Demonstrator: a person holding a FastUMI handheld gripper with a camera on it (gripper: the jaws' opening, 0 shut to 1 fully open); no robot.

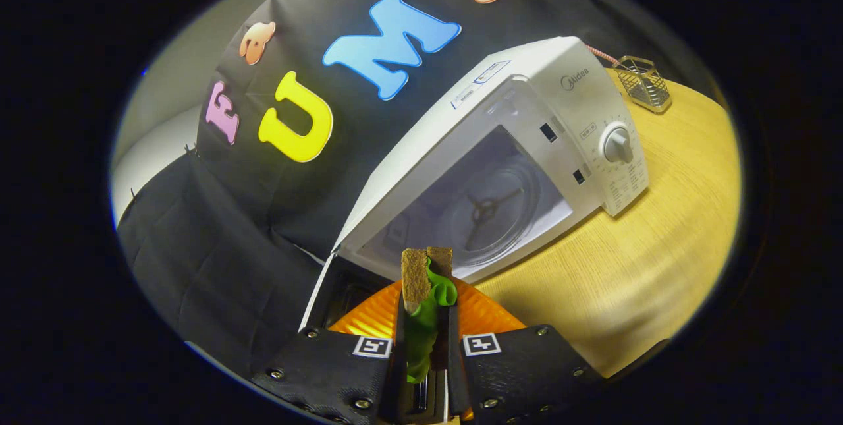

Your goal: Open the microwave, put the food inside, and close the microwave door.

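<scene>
Green food piece [428, 319] sits clamped btwn my fingers [415, 283], both pressing it, w/ the orange plate [369, 319] hanging under it, prob so it travels as one load. Microwave [527, 128] is just ahead on the wooden table [658, 267], door [329, 293] swung open, turntable [490, 211] bare. Next I reckon: carry it fwd into the cavity.

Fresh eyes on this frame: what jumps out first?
The white microwave on the wooden table, door swung open, with the bare turntable showing in the cavity just beyond the fingers. Next, the gripper shut on an orange pumpkin-like food by its green stem, right at the cavity's mouth. A small wire basket stands on the table behind the microwave.
</scene>
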